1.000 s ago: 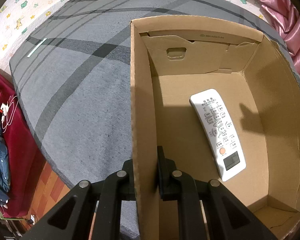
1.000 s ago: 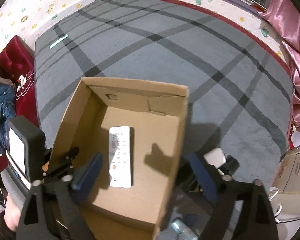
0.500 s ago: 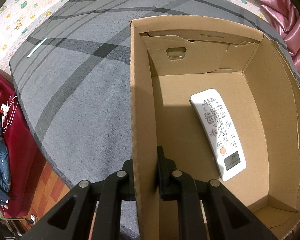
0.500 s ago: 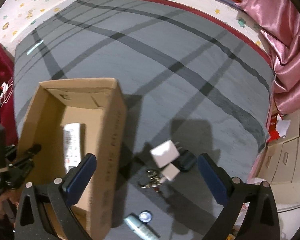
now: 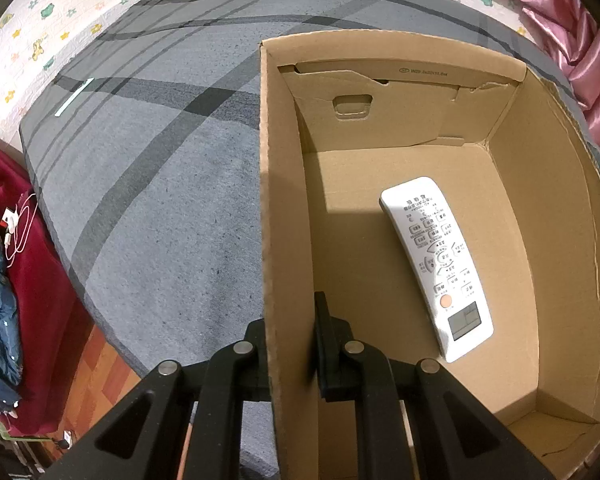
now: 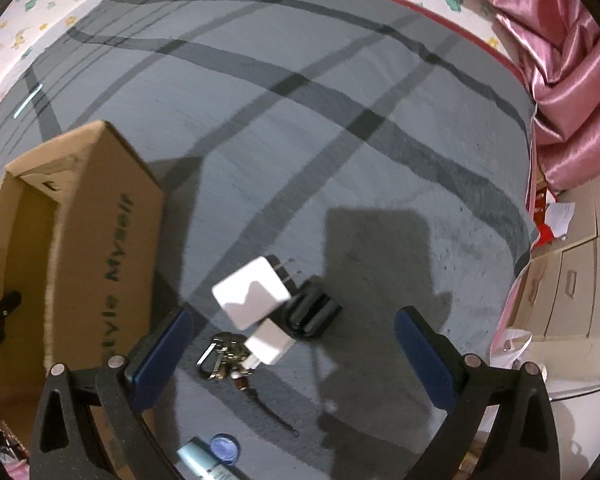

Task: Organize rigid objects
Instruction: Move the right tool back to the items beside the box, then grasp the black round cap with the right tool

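**Right gripper over the charger pile**

Your right gripper (image 6: 296, 344) hangs spread wide and empty — the white charger (image 6: 252, 296) lies just ahead, between the fingers, prongs pointing up-right, its diagonal running that way. Your left gripper (image 5: 290, 344) is farther off, pinching the cardboard box (image 5: 284, 200) wall; the remote (image 5: 436, 264) lies lengthwise inside.

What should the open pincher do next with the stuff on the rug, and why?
Probably lower the right gripper onto the big white charger and close. Its jaws are open, nothing between them, and the charger lies on the rug beside the box, where only the remote lies.
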The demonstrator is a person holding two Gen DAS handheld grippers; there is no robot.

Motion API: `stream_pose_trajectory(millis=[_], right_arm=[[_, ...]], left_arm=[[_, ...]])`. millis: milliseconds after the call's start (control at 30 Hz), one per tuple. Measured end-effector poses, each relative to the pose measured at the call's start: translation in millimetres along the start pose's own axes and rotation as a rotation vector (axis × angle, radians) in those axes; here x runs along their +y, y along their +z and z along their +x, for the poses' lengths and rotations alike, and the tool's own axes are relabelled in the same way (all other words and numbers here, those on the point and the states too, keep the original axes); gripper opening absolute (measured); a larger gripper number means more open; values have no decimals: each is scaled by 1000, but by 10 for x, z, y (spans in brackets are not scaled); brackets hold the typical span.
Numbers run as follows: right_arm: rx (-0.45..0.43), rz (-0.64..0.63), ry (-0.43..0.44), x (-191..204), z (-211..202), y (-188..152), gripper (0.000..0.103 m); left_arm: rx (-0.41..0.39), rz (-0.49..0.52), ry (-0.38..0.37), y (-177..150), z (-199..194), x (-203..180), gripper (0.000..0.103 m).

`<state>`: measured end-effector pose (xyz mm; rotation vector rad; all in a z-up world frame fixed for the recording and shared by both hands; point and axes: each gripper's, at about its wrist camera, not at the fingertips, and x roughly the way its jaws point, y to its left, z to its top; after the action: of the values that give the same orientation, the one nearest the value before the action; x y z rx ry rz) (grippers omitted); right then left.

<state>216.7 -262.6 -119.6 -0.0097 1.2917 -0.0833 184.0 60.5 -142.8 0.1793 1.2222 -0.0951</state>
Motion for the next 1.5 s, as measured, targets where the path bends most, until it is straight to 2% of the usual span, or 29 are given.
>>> stream_pose_trajectory(millis=[233,333,467,533,700,1067,1133,1500], right_arm=[[59,60,16,-196,309,-18,101],[73,64,13,-228,383,-17,88],[91,65,22,-228,459,-13,82],[101,62,22,-223,494,-13,70],[118,43,7,-172,587,2,58],[160,61,4,-174,776,66,56],[154,62,2,-154,832,78,47],[104,41,-6,-107,692,63,45]], left_arm=[[0,0,1,-4,-5,-15,14],[1,2,2,-2,-8,-19,14],[1,4,5,0,-6,-23,14],[2,3,3,1,-5,-19,14],[2,6,7,4,-8,-23,14],[3,6,9,4,-9,-25,14],[3,6,9,2,-5,-27,14],[6,10,16,6,-2,-26,14]])
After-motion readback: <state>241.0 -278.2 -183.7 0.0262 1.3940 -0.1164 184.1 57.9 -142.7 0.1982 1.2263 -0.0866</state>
